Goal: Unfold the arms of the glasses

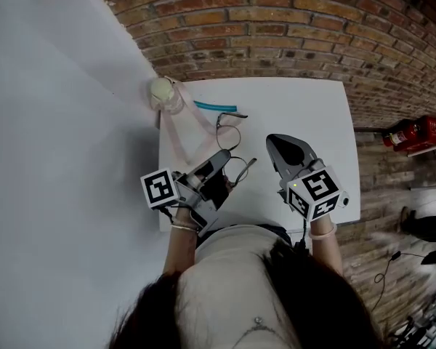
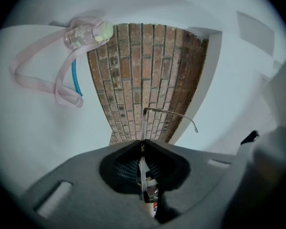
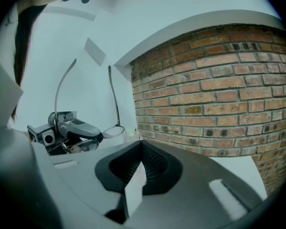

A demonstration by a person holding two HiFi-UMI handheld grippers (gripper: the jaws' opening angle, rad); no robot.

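Thin wire-rimmed glasses hang above the white table, held at the frame by my left gripper. In the left gripper view the frame runs edge-on between the shut jaws of the left gripper, and one arm of the glasses sticks out to the right. From the right gripper view the glasses show two arms standing upward beside the left gripper. My right gripper hovers just right of the glasses, apart from them. The right gripper is shut with nothing in it.
A small clear bottle with a pink strap lies at the table's far left corner, with a teal stick beside it. A brick wall rises behind the table. A red object sits on the floor at the right.
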